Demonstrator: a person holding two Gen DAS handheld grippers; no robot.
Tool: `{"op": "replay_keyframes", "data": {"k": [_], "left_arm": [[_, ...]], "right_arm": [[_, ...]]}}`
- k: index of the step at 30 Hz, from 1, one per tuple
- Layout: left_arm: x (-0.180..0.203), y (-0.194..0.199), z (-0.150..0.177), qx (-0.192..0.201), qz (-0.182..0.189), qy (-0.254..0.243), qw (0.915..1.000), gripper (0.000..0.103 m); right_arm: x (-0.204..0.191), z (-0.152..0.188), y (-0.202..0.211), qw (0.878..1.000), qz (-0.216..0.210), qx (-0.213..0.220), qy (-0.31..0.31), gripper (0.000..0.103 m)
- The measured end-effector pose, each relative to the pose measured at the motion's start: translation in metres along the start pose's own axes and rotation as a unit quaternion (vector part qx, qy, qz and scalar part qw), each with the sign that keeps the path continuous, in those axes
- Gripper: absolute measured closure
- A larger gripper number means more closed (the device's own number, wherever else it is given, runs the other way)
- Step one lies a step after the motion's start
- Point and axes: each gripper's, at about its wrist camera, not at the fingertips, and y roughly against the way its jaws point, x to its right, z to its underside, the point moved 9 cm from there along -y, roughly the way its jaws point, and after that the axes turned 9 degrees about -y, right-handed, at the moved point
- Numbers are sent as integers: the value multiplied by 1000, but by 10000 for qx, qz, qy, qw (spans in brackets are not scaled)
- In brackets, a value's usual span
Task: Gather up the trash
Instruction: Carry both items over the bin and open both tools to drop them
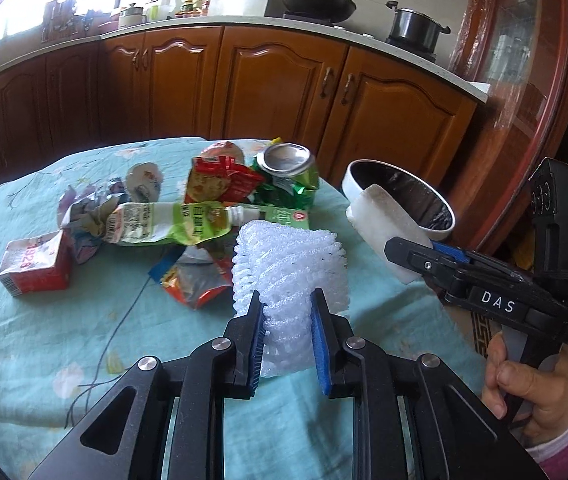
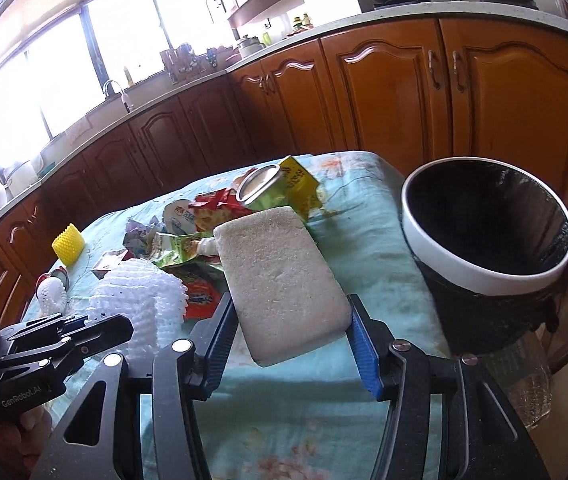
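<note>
Left wrist view, item 1: left hand-held gripper point(image 1: 287, 328), blue pads closed on a white foam fruit net point(image 1: 289, 270); the net's lower end touches the surface point(image 1: 44, 352), which is covered by a teal floral cloth.

Item 2: right hand-held gripper point(image 2: 289, 344), clamped on a white foam block point(image 2: 282, 280) by its two long sides. The block is lifted off the cloth and tilted, its far end pointing toward the trash pile. In the left wrist view the same block point(image 1: 383, 224) sits just in front of the bin's rim.

Item 3: trash bin point(image 2: 463, 276), white rim, black liner, standing at the right edge of the surface, mouth open.

Item 4: trash pile at the middle of the surface:
- crushed green can point(image 1: 287, 168), open end up;
- red and yellow snack wrapper point(image 1: 220, 180) just beside the can;
- flattened green and white squeeze pouch point(image 1: 168, 224) lying across the front of the pile;
- crumpled silver foil wrapper point(image 1: 88, 208) at its left end;
- small red and white carton point(image 1: 34, 268) lying apart, left of the pile;
- torn orange packet point(image 1: 196, 280) near the net.

Item 5: yellow foam net point(image 2: 68, 245), upright, at the far left of the surface, well apart from the pile.
</note>
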Motion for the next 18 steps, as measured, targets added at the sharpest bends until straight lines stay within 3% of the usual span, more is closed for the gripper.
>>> {"op": "replay_keyframes", "data": {"k": [11, 18], "left_arm": [[51, -50, -40, -80, 467, -505, 9976, 83], [73, -92, -66, -153, 528, -751, 9957, 83]], "right_arm": [[77, -22, 34, 9971, 513, 318, -455, 48], [114, -39, 46, 9937, 831, 426, -617, 48]]}}
